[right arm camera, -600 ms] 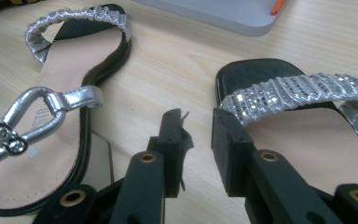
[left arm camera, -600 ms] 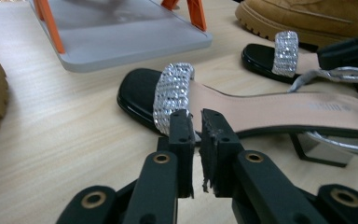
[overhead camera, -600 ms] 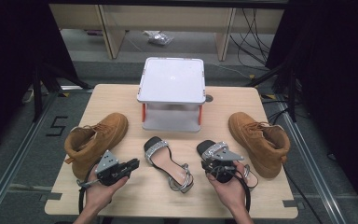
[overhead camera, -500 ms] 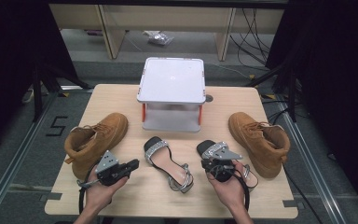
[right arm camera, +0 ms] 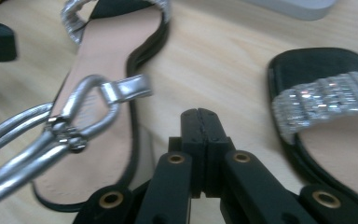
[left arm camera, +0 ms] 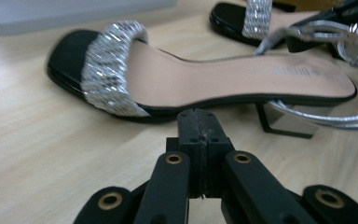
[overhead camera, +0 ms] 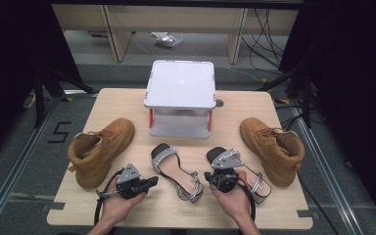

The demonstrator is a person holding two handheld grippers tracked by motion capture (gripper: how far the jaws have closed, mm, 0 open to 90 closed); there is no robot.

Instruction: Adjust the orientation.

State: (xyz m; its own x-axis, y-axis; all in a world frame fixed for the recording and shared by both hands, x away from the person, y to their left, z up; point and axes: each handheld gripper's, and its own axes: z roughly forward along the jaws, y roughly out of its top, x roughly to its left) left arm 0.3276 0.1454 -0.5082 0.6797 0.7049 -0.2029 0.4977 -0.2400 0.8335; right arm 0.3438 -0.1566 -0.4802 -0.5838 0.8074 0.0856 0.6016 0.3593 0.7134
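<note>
Two black sandals with glittering silver toe straps lie at the middle of the wooden table (overhead camera: 122, 104). The middle sandal (overhead camera: 172, 168) (left arm camera: 205, 81) lies just ahead of my left gripper (overhead camera: 153, 181) (left arm camera: 198, 117), whose jaws are shut with nothing between them. A person's right hand rests my right gripper (overhead camera: 208, 175) (right arm camera: 199, 116) over the other sandal (overhead camera: 256, 184) (right arm camera: 328, 105); its jaws are shut and empty too, and they point between the two sandals. The middle sandal's silver buckle strap (right arm camera: 93, 100) curls close to its left.
A tan boot (overhead camera: 99, 149) lies at the left of the table and another tan boot (overhead camera: 272, 148) at the right. A white two-level stand (overhead camera: 181, 84) stands at the back middle. Cables trail from both grippers toward the front edge.
</note>
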